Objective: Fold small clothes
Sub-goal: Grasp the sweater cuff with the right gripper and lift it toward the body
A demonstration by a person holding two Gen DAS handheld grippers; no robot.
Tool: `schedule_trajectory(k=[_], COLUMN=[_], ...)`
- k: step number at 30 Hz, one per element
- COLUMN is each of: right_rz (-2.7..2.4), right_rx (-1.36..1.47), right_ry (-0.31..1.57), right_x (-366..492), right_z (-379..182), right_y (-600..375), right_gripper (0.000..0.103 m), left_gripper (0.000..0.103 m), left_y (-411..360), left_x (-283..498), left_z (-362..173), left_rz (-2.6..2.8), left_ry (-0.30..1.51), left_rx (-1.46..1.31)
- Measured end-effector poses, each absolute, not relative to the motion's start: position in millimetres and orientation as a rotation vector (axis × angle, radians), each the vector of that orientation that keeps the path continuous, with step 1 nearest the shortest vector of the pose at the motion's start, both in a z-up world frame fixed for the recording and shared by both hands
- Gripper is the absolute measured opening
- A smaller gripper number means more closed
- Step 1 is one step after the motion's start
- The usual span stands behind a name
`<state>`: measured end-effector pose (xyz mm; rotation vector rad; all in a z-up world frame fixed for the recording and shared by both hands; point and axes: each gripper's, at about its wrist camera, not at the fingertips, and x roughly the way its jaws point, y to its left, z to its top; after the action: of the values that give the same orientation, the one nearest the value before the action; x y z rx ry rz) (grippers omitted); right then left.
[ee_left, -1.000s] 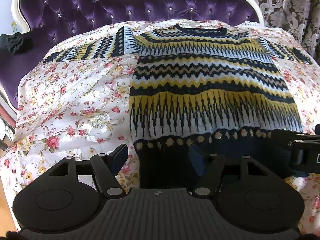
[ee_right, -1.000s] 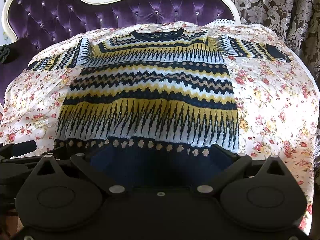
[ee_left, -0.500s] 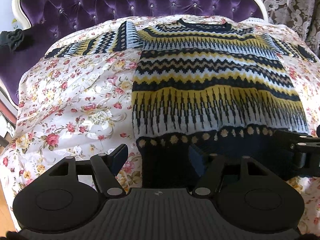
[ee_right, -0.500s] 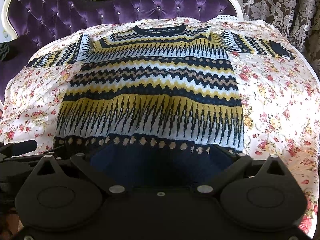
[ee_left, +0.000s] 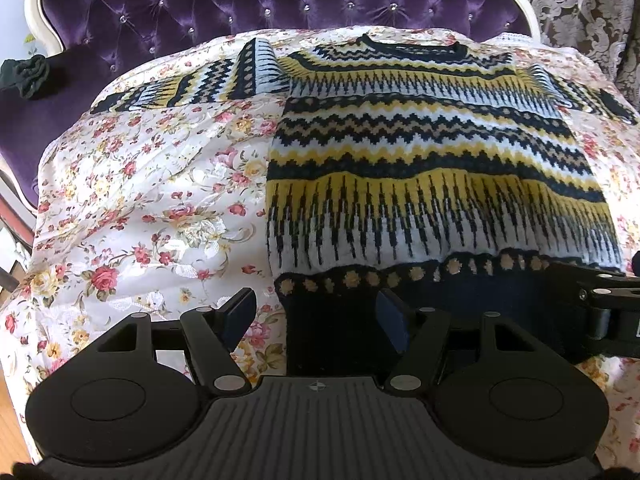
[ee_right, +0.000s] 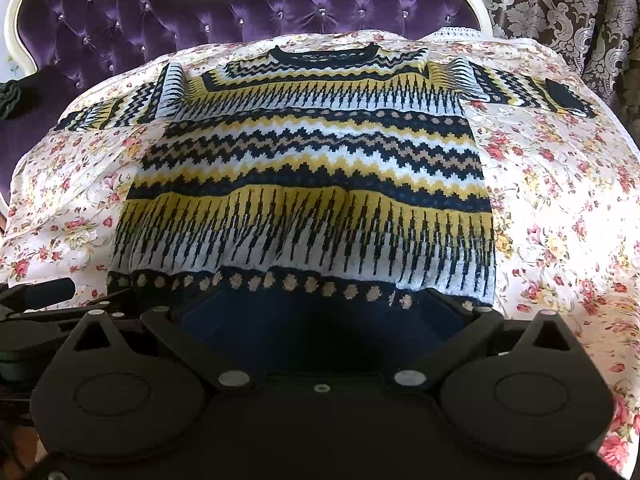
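A small knitted sweater (ee_left: 432, 184) in yellow, white and navy patterns lies flat, front up, on a floral sheet (ee_left: 132, 200), sleeves spread to both sides; it also shows in the right wrist view (ee_right: 312, 184). My left gripper (ee_left: 316, 316) is open at the hem's left corner, its fingers straddling the navy hem edge. My right gripper (ee_right: 320, 316) is open wide over the navy hem (ee_right: 312, 320) towards its right side. Nothing is gripped. The right gripper's body shows at the left wrist view's right edge (ee_left: 608, 304).
The floral sheet (ee_right: 560, 200) covers a purple tufted sofa (ee_left: 180, 12) with a white frame. A dark scrunched cloth (ee_left: 28, 76) lies on the sofa's left arm. Patterned curtains (ee_right: 560, 0) hang behind. Wooden floor (ee_left: 10, 420) shows at the lower left.
Both grippers have moved slightly forward and lower towards the sweater's hem. Both stayed open. The sweater has not moved.
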<state>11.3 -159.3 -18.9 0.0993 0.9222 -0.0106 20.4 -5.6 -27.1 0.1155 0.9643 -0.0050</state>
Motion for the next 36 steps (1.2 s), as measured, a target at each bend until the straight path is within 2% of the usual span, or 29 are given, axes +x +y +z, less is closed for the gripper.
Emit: schedule_trajectory(k=[9,17,27,36], right_rz=[-0.002,0.025,0.026,-0.115], right_rx=[0.131,0.191,0.175,0.093], right_ry=[0.902,0.887,0.872,0.808], right_x=[13.2,28.3,86.3,146.2], right_z=[-15.7,2.9,38.3,37.0], right_y=[-163.4,-181.8,-231.2,-268.7], right_gripper=[0.102,0.102,0.103,0.102], left_gripper=[0.065,0.065,0.065,0.065], left_y=[-6.3,-6.7,-5.0,-27.1], left_x=[23.2,34.5,90.6,148.7], left_z=[-22.7,6.2,45.8,48.7], left_rz=[0.020,0.046,-0.094,-0.093], left_ry=[0.957,0.894,0.908,0.845], left_rx=[0.137,0.203,0.076,0.089])
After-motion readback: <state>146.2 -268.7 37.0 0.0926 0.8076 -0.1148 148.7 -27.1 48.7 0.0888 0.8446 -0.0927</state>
